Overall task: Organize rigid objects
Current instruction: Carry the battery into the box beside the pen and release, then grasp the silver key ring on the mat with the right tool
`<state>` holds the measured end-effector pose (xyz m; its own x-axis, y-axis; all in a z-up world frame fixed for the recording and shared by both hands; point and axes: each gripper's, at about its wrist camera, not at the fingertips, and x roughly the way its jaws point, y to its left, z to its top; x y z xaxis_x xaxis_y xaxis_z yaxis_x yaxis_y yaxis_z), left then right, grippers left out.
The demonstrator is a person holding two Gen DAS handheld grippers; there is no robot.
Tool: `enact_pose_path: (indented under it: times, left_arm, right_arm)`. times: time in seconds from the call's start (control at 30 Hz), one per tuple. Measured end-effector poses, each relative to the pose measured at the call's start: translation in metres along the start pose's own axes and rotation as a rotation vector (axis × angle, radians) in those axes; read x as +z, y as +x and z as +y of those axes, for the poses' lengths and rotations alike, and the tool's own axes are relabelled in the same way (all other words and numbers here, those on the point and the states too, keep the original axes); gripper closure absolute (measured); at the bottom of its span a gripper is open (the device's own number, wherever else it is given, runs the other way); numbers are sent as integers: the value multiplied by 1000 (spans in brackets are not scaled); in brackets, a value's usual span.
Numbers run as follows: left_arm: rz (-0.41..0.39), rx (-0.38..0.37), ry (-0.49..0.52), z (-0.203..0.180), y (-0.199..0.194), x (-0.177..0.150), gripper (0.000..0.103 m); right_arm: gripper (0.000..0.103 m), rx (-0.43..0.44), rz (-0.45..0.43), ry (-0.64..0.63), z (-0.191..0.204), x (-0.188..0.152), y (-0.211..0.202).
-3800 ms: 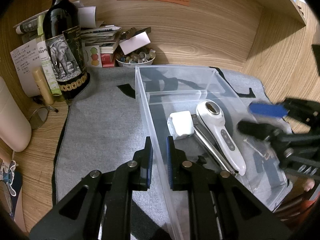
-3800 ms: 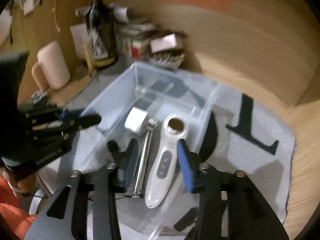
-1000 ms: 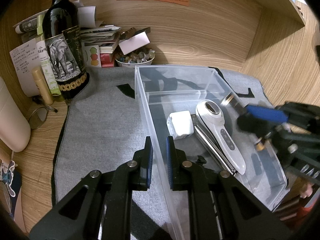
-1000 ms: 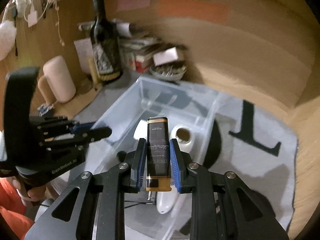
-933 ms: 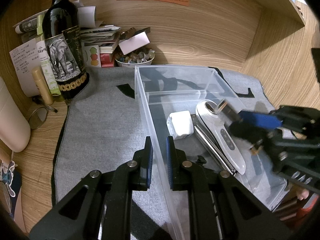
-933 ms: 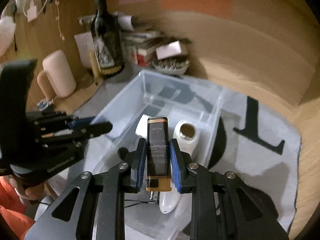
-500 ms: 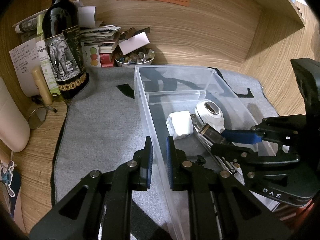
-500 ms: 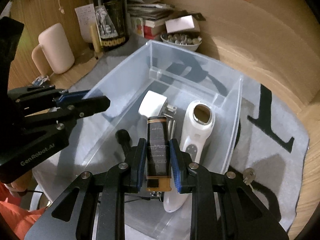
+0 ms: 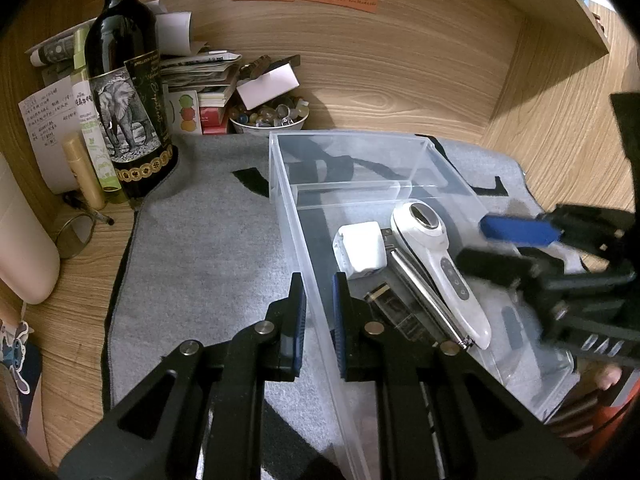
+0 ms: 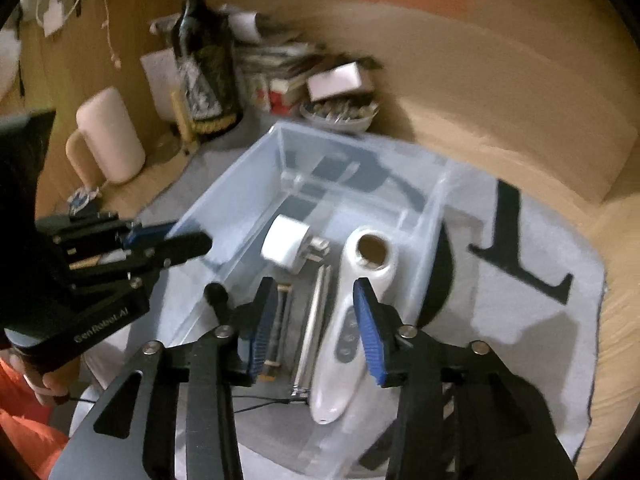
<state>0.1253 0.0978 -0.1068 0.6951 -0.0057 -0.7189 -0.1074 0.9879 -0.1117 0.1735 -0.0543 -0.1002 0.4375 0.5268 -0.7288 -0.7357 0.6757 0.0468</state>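
A clear plastic bin (image 9: 352, 140) (image 10: 240, 184) stands on a grey mat. In it lie a white charger cube (image 9: 360, 246) (image 10: 286, 244), a metal clip tool (image 9: 424, 292) (image 10: 316, 324), a white handheld device (image 9: 440, 256) (image 10: 352, 312) and a dark rectangular lighter-like block (image 9: 394, 312) (image 10: 276, 328). My left gripper (image 9: 319, 312) (image 10: 176, 240) is shut on the bin's left wall. My right gripper (image 10: 314, 320) (image 9: 504, 246) is open and empty above the bin's contents.
A wine bottle (image 9: 124, 92) (image 10: 204, 64), small bottles, stacked papers and a bowl of stones (image 9: 268, 116) stand at the back left. A pink mug (image 10: 108, 136) stands on the wood to the left. A wooden wall lies behind and to the right.
My right gripper carried the dark block down into the bin, opened and let it go; the block now lies beside the metal tool. My left gripper has kept its hold on the wall.
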Motion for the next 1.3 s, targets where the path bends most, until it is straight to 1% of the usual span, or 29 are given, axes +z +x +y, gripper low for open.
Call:
enact_pose_path:
  times: [0.13,0.2,0.23,0.33,0.43,0.5,0.57,0.77,0.97,1.07,1.17,1.23,1.3]
  left_arm:
    - [0,-1,-1,0,0,0,91]
    - [0,-1,-1,0,0,0,91]
    - [0,0,-1,-1,0,0,91]
    - [0,-1,-1,0,0,0,91]
    - [0,-1,-1,0,0,0,91]
    - [-1,-1,-1,0,0,0,91]
    - [-1,-1,-1,0,0,0,91]
    - [0,-2,-1,-1,0,0,91]
    - [0,-1,0,0,0,0,91]
    - [-1,0,-1,0,0,0,91]
    - [0,0,-1,0,0,0,91]
    - [-1,-1,-1,0,0,0,91]
    - [-1,-2,-2,0,0,0,91]
  right_arm:
    - [64,-43,-58,34,-15,5,-19]
    - [55,-67,-87,52,-22,5,-28]
    - [53,-92,-113,66,-28,4,-36]
    - [52,-145,-143,89,-39,1,-48]
    - [52,-188,-151,127,-55,-6,-55]
    - [52,-203,-138,150,-63,-12,-54]
    - [52,-212,-108,182,-72,-21,-47]
    - [52,-228,8,249,-87,-51,-16]
    - [52,-222,106,280,-90,-77,9]
    - [52,-250,154,264,-90,-87,16]
    - [53,-249,152,269,-94,-93,12]
    - [55,-274,152,271,-97,-94,9]
    - [61,-275,155,290,-103,-96,8]
